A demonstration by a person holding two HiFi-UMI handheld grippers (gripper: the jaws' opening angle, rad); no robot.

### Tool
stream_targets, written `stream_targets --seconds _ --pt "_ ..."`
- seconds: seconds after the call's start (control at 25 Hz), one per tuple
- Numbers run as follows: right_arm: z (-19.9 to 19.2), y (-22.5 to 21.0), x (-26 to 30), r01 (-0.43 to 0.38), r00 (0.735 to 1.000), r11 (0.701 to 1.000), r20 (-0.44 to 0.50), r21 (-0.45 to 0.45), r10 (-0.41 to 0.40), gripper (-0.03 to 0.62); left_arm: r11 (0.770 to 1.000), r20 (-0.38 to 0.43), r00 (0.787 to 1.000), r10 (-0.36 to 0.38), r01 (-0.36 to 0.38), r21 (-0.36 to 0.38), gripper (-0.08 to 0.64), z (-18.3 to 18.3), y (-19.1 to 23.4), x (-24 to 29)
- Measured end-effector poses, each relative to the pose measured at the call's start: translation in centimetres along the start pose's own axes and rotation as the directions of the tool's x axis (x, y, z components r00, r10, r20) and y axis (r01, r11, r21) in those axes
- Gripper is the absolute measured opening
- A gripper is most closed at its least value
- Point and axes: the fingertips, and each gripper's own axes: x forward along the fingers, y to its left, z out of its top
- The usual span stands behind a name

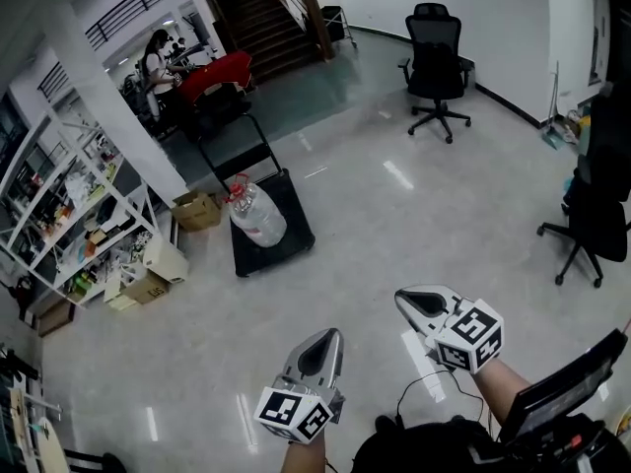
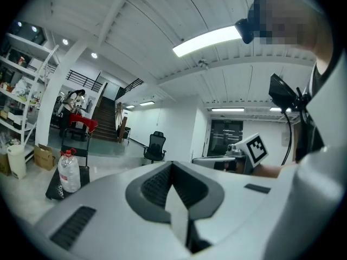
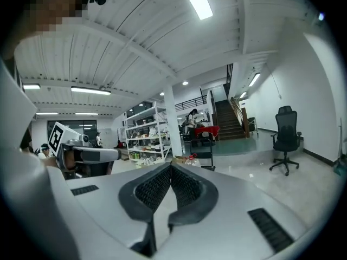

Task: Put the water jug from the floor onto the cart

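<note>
Standing on the cart, the water jug shows an unreadable label; left tongs and right tongs closed, empty.

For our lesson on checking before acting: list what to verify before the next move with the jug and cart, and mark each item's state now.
1. The jug stands on the cart: ok.
2. The jug is upright, red cap on top: ok.
3. The jug's base lies fully inside the cart's edge: cannot tell.
4. The left gripper is empty, fingers together: ok.
5. The right gripper is empty, fingers together: ok.
6. The chair stands apart from the cart: ok.
</note>
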Motion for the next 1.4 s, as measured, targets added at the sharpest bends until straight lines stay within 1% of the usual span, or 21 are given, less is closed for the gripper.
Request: stream_targets --seconds 0.16,0.24,0.32,0.44,0.56,0.72,0.84,1.0,1.12,1.28,1.4 --pt "-0.5 -1.0 -5.5 -0.016 1.000 1.000 0.016 -0.008 0.017 0.003 0.999 0.015 0.999 0.046 -0.046 0.015 0.002 0.1 -4.7 0.1" --pt "-0.5 -2.0 -8.6 -0.016 1.000 1.000 0.021 -0.017 0.017 0.003 0.998 0.011 0.998 0.056 -0.056 0.021 0.002 0.1 -7.6 0.5" --pt "-1.2 -3.2 -11.9 -0.032 0.999 0.999 0.008 -0.026 0.032 0.003 0.998 0.006 0.998 0.064 -0.064 0.017 0.002 -0.6 -11.0 1.2" --pt "-3.4 -5.0 -16.6 -0.032 0.999 1.000 -0.015 -0.001 0.032 0.003 0.997 -0.025 0.997 0.076 -0.076 0.017 0.002 -2.2 -15.8 2.1" --pt "-4.0 -4.6 -19.4 -0.023 1.000 1.000 -0.016 0.014 0.023 0.003 0.997 -0.024 0.997 0.076 -0.075 0.031 0.002 -2.0 -18.7 1.4" --pt "-2.9 -2.1 -20.0 0.002 1.000 1.000 0.000 -0.014 -0.002 0.002 0.996 0.001 0.996 0.085 -0.085 0.039 0.002 -1.4 -18.6 -1.4" --pt "-2.0 -1.0 -20.5 0.030 0.999 0.999 0.011 -0.036 -0.030 0.002 0.996 0.005 0.997 0.083 -0.083 0.021 0.002 -1.5 -18.4 -2.9" --pt "-2.0 1.3 -21.0 0.040 0.999 0.998 0.006 -0.044 -0.039 0.002 0.997 0.012 0.997 0.071 -0.071 0.024 0.002 -1.5 -18.5 -5.4" --pt "-1.7 2.6 -21.1 0.035 0.999 0.999 0.011 -0.040 -0.035 0.002 0.998 0.030 0.998 0.060 -0.061 0.028 0.002 -0.8 -18.5 -6.6" --pt "-1.3 4.4 -21.2 0.038 0.999 0.998 0.016 -0.040 -0.037 0.002 0.998 0.046 0.999 0.029 -0.031 0.054 0.002 0.0 -18.9 -8.3" --pt "-1.1 5.3 -21.4 0.040 0.999 0.998 0.019 -0.049 -0.039 0.002 0.997 0.046 0.999 0.029 -0.032 0.063 0.002 0.1 -19.1 -9.0"
